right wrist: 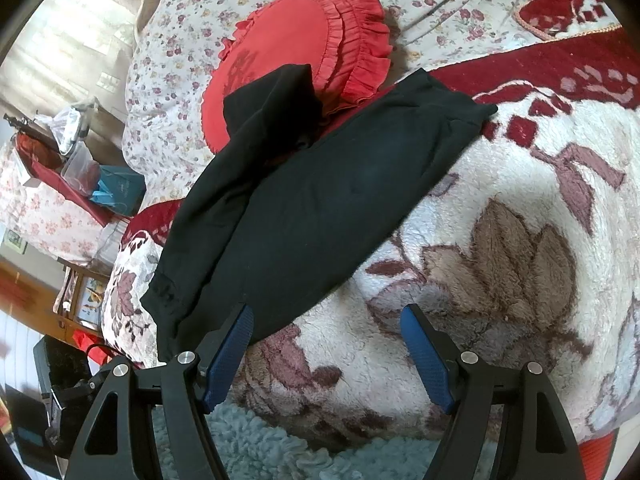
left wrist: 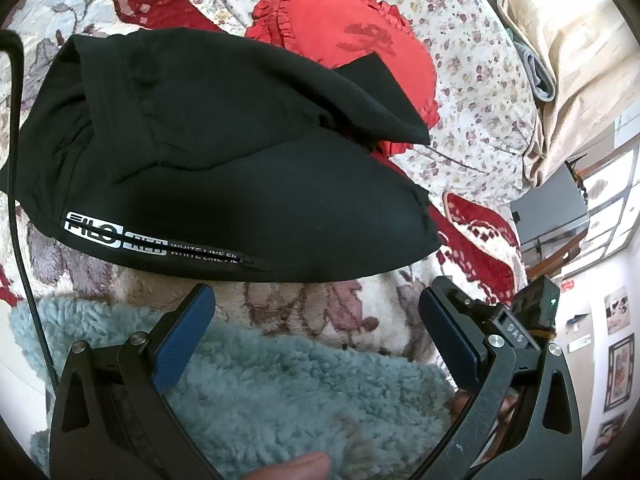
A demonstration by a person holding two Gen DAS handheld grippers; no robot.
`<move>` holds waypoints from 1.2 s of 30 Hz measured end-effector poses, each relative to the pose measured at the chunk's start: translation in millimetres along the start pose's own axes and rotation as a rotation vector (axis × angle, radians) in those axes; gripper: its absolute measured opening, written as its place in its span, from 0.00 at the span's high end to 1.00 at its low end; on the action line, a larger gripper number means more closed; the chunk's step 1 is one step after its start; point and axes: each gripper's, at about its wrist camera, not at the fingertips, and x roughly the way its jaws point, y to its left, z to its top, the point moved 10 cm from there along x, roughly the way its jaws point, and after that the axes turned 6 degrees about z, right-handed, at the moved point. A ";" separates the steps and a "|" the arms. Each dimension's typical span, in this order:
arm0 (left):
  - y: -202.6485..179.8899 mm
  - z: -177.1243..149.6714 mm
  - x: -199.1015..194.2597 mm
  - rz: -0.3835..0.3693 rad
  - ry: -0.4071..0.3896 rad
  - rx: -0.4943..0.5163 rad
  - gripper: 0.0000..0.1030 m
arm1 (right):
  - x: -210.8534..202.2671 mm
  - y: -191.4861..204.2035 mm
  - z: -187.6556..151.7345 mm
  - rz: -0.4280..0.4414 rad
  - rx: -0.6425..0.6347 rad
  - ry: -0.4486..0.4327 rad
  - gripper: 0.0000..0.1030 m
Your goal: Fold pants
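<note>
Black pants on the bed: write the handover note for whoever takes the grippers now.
Left gripper: open, empty, short of the near edge of the black pants.
Right gripper: open, empty, at the pants' near edge.
Pants lie on the floral blanket, folded over roughly; one end rests on the red ruffled cushion.
Done: a first rough fold.
Left: pull that end off the cushion, flatten, fold again.

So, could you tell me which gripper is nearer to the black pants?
Right. The right gripper has one pad at the black pants hem; the left gripper sits open, short of their edge.
</note>
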 end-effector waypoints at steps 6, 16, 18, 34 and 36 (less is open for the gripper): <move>1.7 0.4 6.2 -0.010 0.015 -0.010 0.01 | -2.3 -1.3 0.2 0.010 0.014 -0.004 0.27; 4.4 -0.1 10.5 -0.027 0.029 -0.026 0.01 | -1.7 -2.6 0.2 0.009 0.016 -0.003 0.27; 5.5 0.3 11.4 -0.031 0.031 -0.027 0.01 | 0.0 -3.1 0.1 0.005 0.014 -0.001 0.27; 4.7 0.9 11.3 -0.034 0.032 -0.030 0.01 | 0.7 -3.6 0.6 0.003 0.013 0.001 0.27; 4.7 0.8 11.2 -0.034 0.032 -0.030 0.01 | 0.7 -3.5 0.7 0.003 0.013 0.001 0.27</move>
